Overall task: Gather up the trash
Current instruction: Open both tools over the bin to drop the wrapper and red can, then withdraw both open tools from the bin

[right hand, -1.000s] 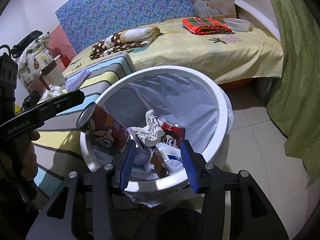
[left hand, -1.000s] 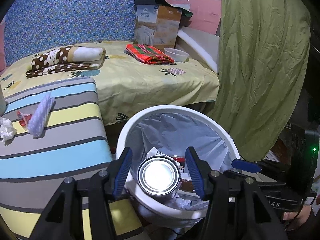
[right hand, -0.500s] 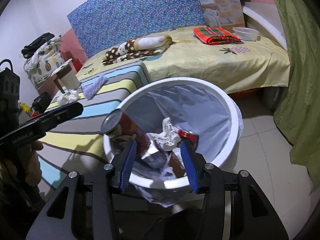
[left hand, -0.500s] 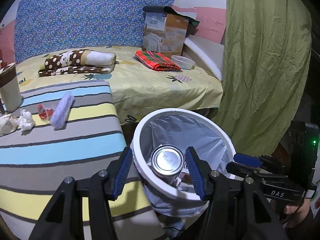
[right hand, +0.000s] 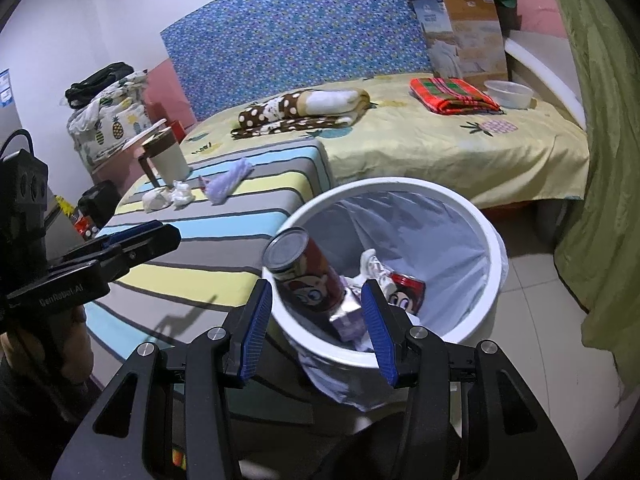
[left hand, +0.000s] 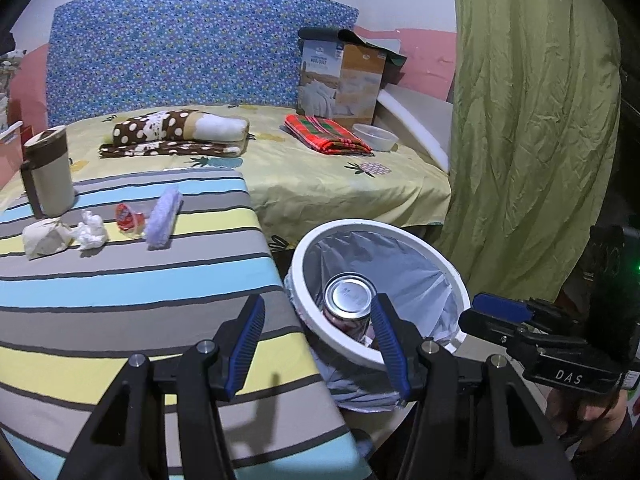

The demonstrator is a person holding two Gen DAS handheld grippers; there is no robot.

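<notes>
Both hand-held grippers hang beside the round white plastic bin with its pale grey liner (right hand: 440,240). The left gripper (left hand: 316,344) has its blue pads spread wide with nothing between them; the right gripper (right hand: 316,320) stands about half open, also empty. In the bin we see a tall snack tube with a metal end (right hand: 304,276) leaning on the rim, with a red can (right hand: 406,292) and crumpled paper beside it. The trash left to collect lies well apart on the striped cloth-covered table (left hand: 120,288): a crumpled white tissue (left hand: 92,232), a beige paper wad (left hand: 44,238), a small red wrapper (left hand: 128,218) and a pale lilac fuzzy strip (left hand: 164,220). We judge the next reach best made with jaws wide, closing low on one piece without nudging the tan lidded mug (left hand: 48,172).
</notes>
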